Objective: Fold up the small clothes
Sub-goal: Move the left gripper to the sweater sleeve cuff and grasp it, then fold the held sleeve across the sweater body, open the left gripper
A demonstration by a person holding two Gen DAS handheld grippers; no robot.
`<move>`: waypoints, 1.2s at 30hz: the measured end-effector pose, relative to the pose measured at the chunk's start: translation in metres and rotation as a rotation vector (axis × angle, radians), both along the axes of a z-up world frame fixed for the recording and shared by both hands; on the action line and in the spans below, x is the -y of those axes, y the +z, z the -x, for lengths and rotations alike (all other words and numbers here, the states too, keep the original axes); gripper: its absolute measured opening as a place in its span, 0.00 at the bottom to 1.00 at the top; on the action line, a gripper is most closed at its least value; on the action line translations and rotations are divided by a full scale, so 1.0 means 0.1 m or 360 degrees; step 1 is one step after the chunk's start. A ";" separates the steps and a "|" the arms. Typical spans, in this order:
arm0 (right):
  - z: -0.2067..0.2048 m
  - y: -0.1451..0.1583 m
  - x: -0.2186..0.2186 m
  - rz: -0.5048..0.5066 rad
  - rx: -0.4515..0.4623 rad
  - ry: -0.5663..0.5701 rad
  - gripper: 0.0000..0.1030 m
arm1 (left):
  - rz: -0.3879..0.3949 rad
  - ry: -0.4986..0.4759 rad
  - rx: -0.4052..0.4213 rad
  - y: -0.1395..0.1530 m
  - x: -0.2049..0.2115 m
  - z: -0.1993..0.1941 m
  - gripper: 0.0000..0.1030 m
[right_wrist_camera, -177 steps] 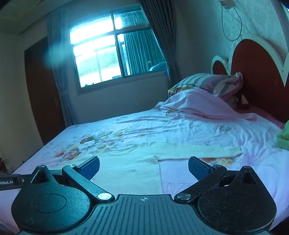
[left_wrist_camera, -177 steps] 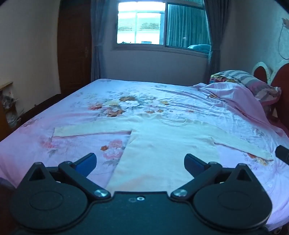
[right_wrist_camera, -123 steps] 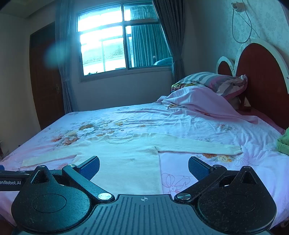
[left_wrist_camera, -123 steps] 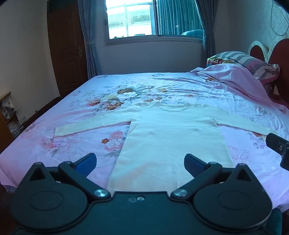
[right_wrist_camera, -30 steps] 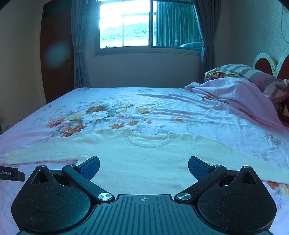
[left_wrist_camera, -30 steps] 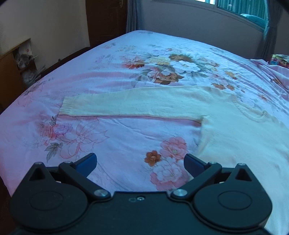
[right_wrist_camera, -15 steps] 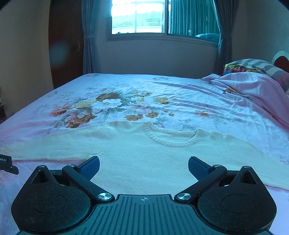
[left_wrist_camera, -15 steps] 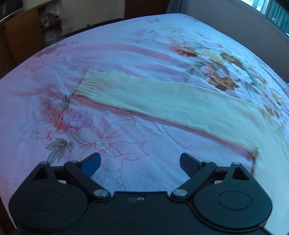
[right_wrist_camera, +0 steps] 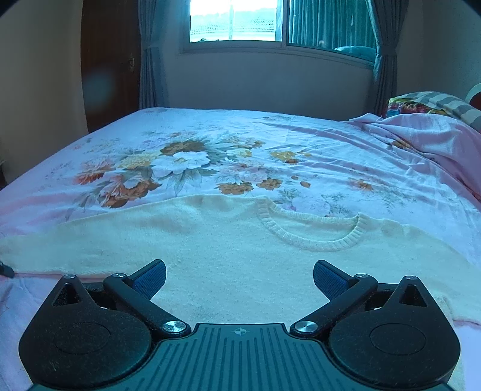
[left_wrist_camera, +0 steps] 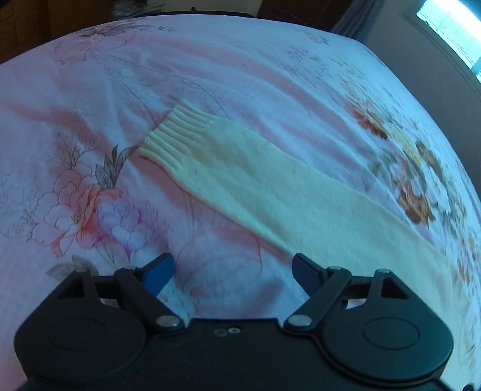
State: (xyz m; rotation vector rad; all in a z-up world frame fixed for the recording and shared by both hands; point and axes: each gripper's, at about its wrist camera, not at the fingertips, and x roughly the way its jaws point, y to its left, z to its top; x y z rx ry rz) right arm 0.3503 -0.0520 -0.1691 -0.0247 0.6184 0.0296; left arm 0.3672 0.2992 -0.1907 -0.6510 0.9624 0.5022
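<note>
A cream knitted sweater [right_wrist_camera: 228,249] lies flat on the bed, its ribbed neckline [right_wrist_camera: 309,231] facing the window. Its left sleeve [left_wrist_camera: 270,183] stretches out over the floral sheet and ends in a ribbed cuff [left_wrist_camera: 174,132]. My left gripper [left_wrist_camera: 231,270] is open and empty, low over the sheet just short of that sleeve. My right gripper [right_wrist_camera: 239,278] is open and empty over the sweater's chest, below the neckline.
The bed is covered by a pink floral sheet [right_wrist_camera: 186,162]. A bunched pink blanket [right_wrist_camera: 421,132] and a striped pillow [right_wrist_camera: 445,102] lie at the right. A window [right_wrist_camera: 270,21] with curtains is behind the bed. A dark door [right_wrist_camera: 105,60] stands at the left.
My left gripper has swung left and dropped closer to the sleeve and its cuff, its jaws slightly narrower. My right gripper has moved forward over the sweater towards the neckline.
</note>
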 end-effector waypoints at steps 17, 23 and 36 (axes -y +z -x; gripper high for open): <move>-0.57 -0.20 -0.04 -0.0051 -0.0061 -0.0032 1.00 | 0.0033 0.0220 0.0170 -0.07 -0.42 -0.30 0.16; -0.52 -0.18 0.06 -0.0074 -0.0050 -0.0076 1.00 | -0.0098 0.0002 0.0315 0.27 -0.19 -0.32 0.07; -0.04 -0.03 0.91 -0.0061 -0.0067 -0.0276 1.00 | 0.0003 -0.1330 0.0626 0.97 2.51 -0.41 0.06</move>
